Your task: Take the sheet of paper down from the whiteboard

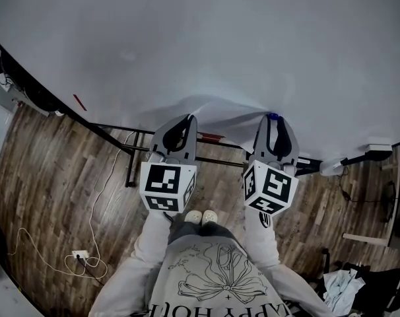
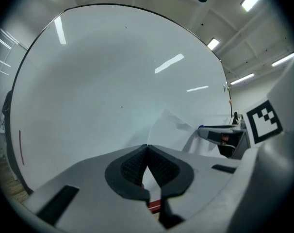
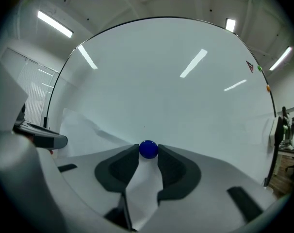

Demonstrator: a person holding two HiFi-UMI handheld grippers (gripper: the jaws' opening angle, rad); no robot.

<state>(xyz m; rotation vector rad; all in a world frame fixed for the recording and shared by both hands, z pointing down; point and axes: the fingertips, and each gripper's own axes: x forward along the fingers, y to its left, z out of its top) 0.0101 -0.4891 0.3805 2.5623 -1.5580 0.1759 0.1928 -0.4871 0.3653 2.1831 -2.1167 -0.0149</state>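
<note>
Near the lower edge of the whiteboard (image 1: 220,38): left gripper (image 2: 147,147) fingers (image 2: 131,167) pressed together on the sheet of paper (image 2: 172,130); right gripper (image 3: 148,155) fingers (image 3: 175,167) pinching the blue magnet (image 3: 148,148).

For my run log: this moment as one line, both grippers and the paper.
left gripper: shut on sheet of paper | right gripper: shut on blue magnet | paper: buckled, against whiteboard

Bright ceiling strip lights (image 3: 55,24), streaked glare across the whiteboard (image 2: 113,81), heavy fisheye bending and dark vignetted corners.
</note>
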